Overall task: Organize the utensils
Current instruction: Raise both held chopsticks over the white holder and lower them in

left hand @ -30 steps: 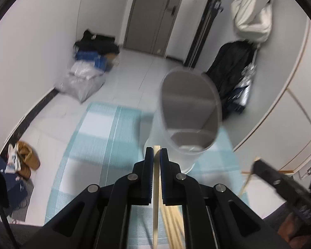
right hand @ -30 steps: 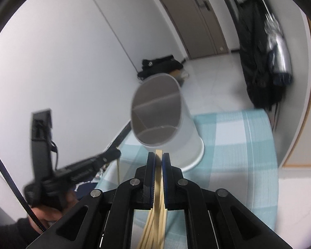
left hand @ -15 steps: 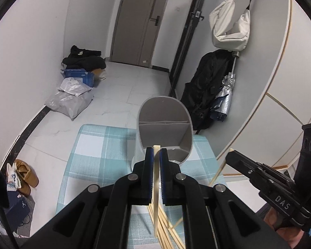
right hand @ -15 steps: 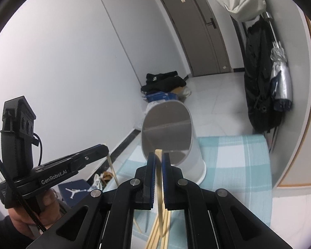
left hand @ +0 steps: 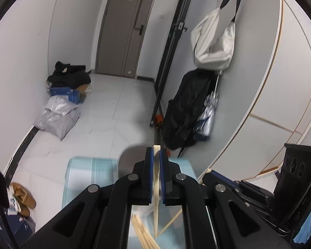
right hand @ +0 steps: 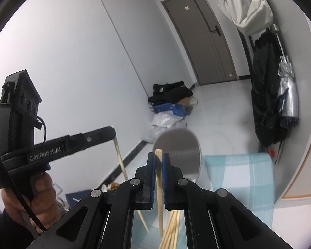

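Left claw [left hand: 156,151]: closed tight on one wooden chopstick [left hand: 156,186], blue pads pinching it near its blunt top end.
Left chopstick axis: ran along the claw's own line in the left wrist view, blunt square end poking just past the fingertips, thin end pointing back down toward the surface; from the right wrist view it hung steeply, top at the claw, tip lower and slanted right [right hand: 122,166].
Right claw [right hand: 159,154]: closed on a second chopstick [right hand: 159,186], also gripped close to its blunt end.
Right chopstick axis: same story, blunt end up and forward between the pads, taper pointing down and back under the claw.
Loose chopsticks [right hand: 172,228]: pale bundle lying on the cloth below both claws, fanned out, long axes roughly toward the holder; partly hidden by the claw bodies.
Hand [right hand: 39,195]: wrapped round the left claw's handle, seen only from the right wrist view.
Surface cloth [right hand: 238,176]: light blue check, covering the surface.
Utensil holder [right hand: 177,151]: pale cylinder standing on the cloth just beyond the claw tips, mouth open, blurred; apart from both held chopsticks.
Floor [left hand: 118,108]: white tiles past the surface edge.
Bags [left hand: 58,116]: grey and blue pile by the left wall.
Dark coat [left hand: 188,112]: hanging at right, white bag above it.
Door [left hand: 124,31]: grey, closed, at the far end.
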